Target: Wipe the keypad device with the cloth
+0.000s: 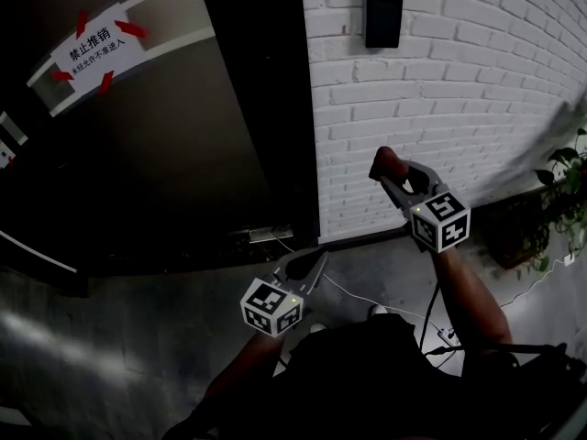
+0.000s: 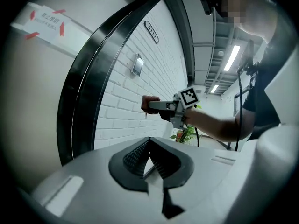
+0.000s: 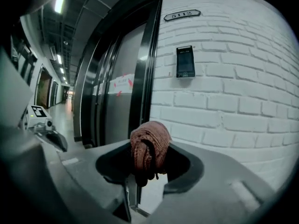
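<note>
Our left tool (image 1: 310, 266) hangs shut and empty; our right tool (image 1: 392, 178) grips the cloth (image 3: 149, 149), keypad (image 1: 382, 9) upright directly above.

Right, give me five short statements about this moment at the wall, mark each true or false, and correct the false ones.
1. The right gripper is clamped on a reddish-brown cloth. True.
2. The cloth is pressed against the keypad device. False: the device sits higher up, and the cloth is clear of it.
3. The keypad device is mounted on the white brick wall. True.
4. The left gripper holds a spray bottle. False: its jaws meet at the tips with nothing between them.
5. The sign with red tape is stuck on the brick wall. False: it is on the dark door left of the wall.
</note>
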Action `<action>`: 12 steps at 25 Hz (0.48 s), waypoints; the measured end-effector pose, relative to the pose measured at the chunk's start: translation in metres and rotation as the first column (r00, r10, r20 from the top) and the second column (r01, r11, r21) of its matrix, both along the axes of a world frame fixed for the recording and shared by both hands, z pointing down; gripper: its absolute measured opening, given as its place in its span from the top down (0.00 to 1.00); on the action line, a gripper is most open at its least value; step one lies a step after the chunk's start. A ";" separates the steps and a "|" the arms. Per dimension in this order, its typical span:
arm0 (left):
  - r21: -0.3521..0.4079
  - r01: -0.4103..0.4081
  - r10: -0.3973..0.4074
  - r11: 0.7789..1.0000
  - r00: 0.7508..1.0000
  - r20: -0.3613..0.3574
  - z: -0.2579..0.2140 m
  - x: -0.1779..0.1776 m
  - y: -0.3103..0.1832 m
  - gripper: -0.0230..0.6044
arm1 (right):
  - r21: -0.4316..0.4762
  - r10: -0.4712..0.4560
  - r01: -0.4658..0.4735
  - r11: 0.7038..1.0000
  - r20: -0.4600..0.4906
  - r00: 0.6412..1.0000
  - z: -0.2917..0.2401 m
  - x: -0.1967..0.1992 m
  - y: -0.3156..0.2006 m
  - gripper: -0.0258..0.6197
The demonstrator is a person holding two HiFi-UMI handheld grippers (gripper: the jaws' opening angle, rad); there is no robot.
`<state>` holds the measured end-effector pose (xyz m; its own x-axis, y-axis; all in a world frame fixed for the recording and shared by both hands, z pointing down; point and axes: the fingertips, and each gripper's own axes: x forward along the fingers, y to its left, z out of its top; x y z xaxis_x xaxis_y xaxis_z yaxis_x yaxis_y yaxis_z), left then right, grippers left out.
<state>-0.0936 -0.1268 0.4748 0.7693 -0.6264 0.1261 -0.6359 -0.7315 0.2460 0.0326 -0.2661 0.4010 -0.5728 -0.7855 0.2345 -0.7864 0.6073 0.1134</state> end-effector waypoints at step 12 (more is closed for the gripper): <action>0.031 0.110 -0.109 0.993 0.994 -0.021 -0.019 0.022 0.010 0.94 | -0.063 -0.060 0.074 0.995 0.193 0.979 0.026 0.043 0.129 0.73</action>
<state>-0.0717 -0.1167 0.4555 0.6981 -0.7103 0.0901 -0.7078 -0.6656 0.2366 0.0751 -0.1371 0.4272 -0.6629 -0.7295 0.1688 -0.7468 0.6604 -0.0787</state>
